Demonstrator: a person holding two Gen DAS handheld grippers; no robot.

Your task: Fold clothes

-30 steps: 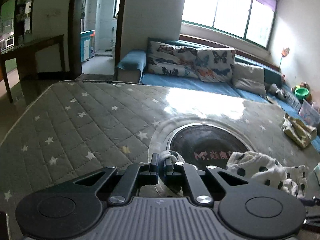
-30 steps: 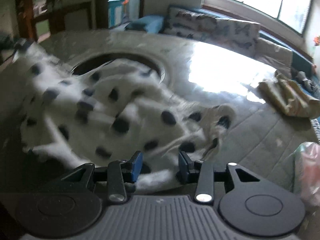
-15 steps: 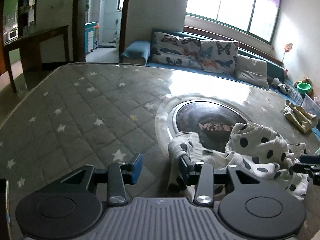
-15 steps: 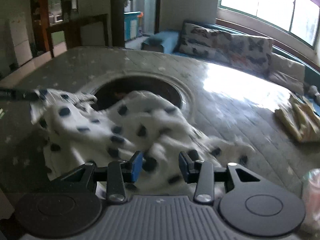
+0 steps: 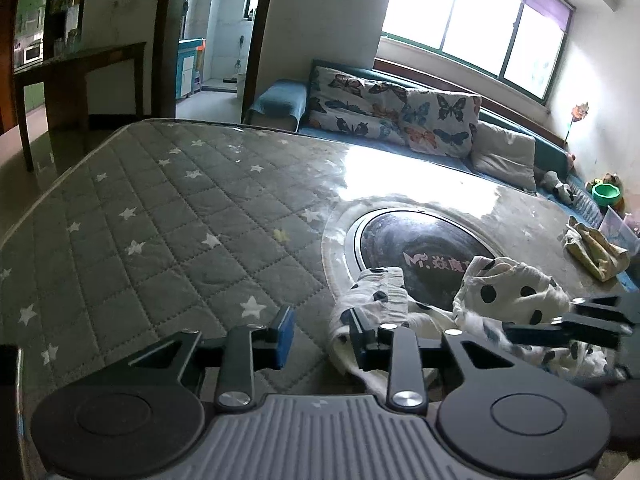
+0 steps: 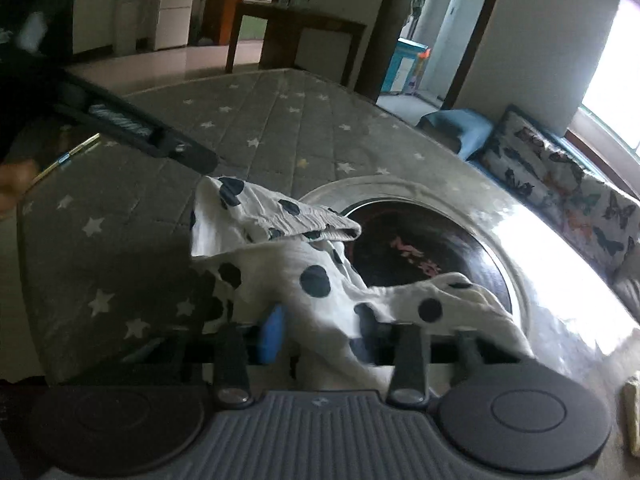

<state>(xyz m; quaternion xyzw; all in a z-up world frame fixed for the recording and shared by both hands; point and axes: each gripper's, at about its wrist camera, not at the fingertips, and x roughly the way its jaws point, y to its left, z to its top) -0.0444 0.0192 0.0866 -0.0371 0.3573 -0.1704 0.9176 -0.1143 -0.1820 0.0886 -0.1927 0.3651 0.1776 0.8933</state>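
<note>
Right tongs point(image 6: 320, 336) astride spotted garment point(image 6: 320, 280)

One white garment with black polka dots point(image 5: 504, 292), crumpled on the one grey quilted star-print mattress point(image 5: 168, 216). One yellowish crumpled cloth point(image 5: 596, 252) at its far edge. Two butterfly-print cushions point(image 5: 360, 104), one plain grey cushion point(image 5: 504, 152). One green bowl point(image 5: 604, 192). Two black two-finger grippers point(image 5: 320, 336).

1. Grey quilted mat with white stars point(image 5: 168, 216), spread under and ahead of the fingers.
2. Round black glass inset with pink lettering point(image 5: 420, 256), ahead-right of the fingers.
3. Butterfly-print cushions point(image 5: 392, 108) on a blue sofa point(image 5: 280, 94), far ahead.
4. Dark wooden table point(image 5: 80, 64), far ahead-left.
</note>
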